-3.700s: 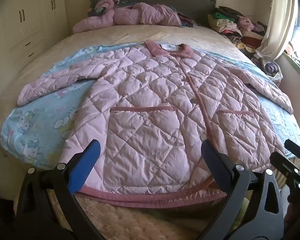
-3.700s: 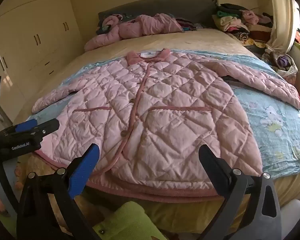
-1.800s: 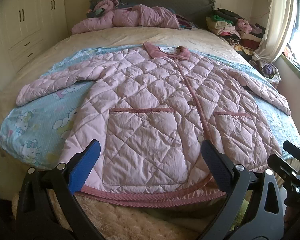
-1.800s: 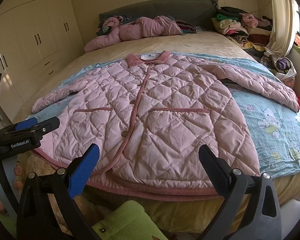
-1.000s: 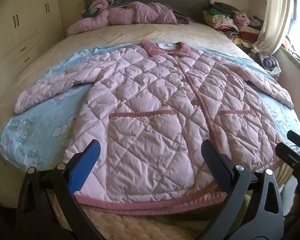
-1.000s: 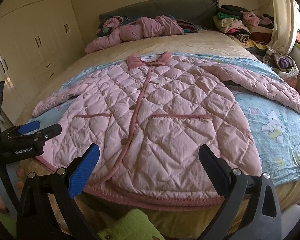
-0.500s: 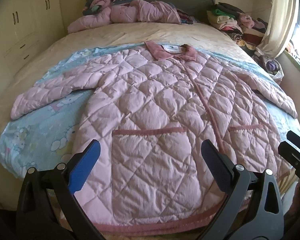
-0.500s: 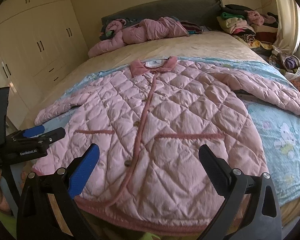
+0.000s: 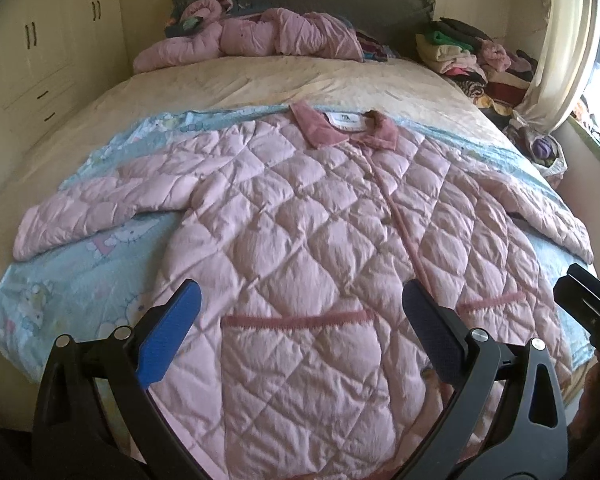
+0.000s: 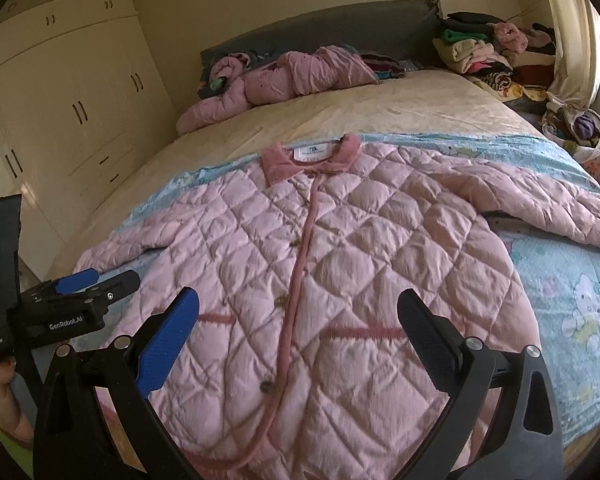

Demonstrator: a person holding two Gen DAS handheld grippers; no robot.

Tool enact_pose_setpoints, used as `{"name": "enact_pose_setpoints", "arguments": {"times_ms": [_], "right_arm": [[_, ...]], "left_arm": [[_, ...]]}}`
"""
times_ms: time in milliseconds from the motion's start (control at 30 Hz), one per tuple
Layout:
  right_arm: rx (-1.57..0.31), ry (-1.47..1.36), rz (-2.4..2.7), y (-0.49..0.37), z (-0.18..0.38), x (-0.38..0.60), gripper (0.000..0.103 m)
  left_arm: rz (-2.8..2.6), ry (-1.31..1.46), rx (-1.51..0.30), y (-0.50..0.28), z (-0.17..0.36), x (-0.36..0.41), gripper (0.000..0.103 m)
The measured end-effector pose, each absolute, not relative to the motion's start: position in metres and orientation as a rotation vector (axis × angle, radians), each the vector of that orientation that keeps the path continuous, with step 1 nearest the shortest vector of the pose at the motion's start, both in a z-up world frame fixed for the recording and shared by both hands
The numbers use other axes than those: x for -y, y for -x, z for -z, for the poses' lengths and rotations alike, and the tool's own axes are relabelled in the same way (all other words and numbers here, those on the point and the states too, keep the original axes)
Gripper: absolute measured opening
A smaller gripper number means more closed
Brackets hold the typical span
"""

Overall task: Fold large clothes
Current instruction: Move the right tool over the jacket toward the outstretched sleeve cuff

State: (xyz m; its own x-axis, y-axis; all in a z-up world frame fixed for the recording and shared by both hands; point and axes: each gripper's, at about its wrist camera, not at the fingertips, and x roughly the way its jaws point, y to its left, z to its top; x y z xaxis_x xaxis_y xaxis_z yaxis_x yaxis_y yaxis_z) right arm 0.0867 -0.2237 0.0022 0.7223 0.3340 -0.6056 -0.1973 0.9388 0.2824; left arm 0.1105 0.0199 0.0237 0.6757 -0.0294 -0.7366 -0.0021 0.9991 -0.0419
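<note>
Folding not begun, by the look of it: coat spread flat, front up, buttoned, on a blue cartoon-print sheet across the foot half of the bed. Both sleeves out sideways from the coat, none turned in. Hem at the near bed edge, collar toward the headboard. All folds left to do, sleeves likely first.

Left hand-held gripper spread wide, empty, poised over the coat's lower front above the left pocket trim. Right hand-held gripper likewise wide, empty, over the button placket near the hem. Neither seen touching cloth.

Coat: pale pink, diamond-quilted, puffy, lightly crinkled shell; darker pink piping on placket, pocket tops and hem; collar of a darker, napped-looking fabric with a white label inside. Bulky, likely springy under a fold.

Beyond the coat's collar, a heaped pink garment by the headboard; to its right, stacked clothes near the curtain
</note>
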Motion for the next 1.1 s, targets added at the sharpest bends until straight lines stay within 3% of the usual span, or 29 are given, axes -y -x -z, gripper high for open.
{"name": "enact_pose_setpoints", "arguments": {"times_ms": [1100], "right_arm": [[-0.526,-0.334,-0.229,-0.201,-0.103,0.252,0.099]], "left_arm": [[-0.087,0.139,-0.768,-0.242,-0.081,-0.052,0.094]]}}
